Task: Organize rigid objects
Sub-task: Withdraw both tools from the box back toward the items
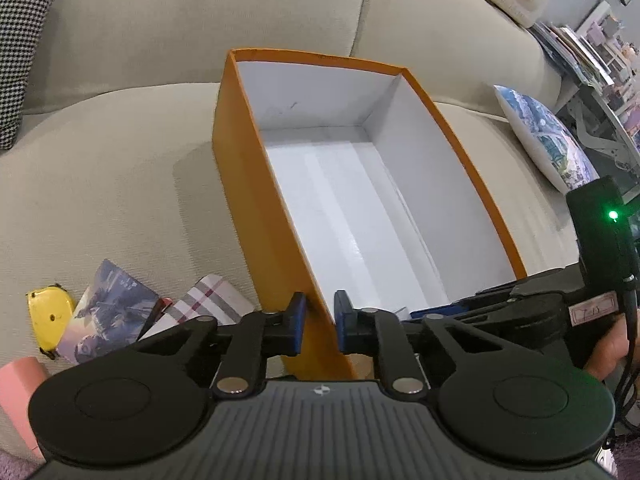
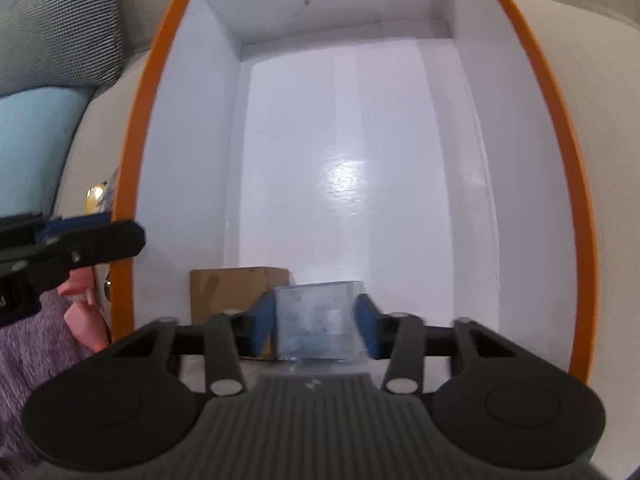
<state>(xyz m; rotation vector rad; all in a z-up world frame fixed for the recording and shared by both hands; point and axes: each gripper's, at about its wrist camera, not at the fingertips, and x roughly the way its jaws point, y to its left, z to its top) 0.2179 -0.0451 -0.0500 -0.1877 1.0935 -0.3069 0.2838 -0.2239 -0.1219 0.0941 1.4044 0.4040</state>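
The left gripper [image 1: 320, 322] has its jaws pinching the near wall of the orange box [image 1: 256, 216] on the sofa [image 1: 120, 160], steadying it, while the right gripper [image 2: 316, 326] has its jaws clamped on a clear cube [image 2: 316, 320] low inside that box. This looks like the placing step; next the cube needs setting down and releasing. Inside the box, only a brown carton [image 2: 228, 292] sits beside the cube.

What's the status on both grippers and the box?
Left gripper clamped on orange box wall. Right gripper holds clear cube inside box, beside brown carton. Nothing in the way.
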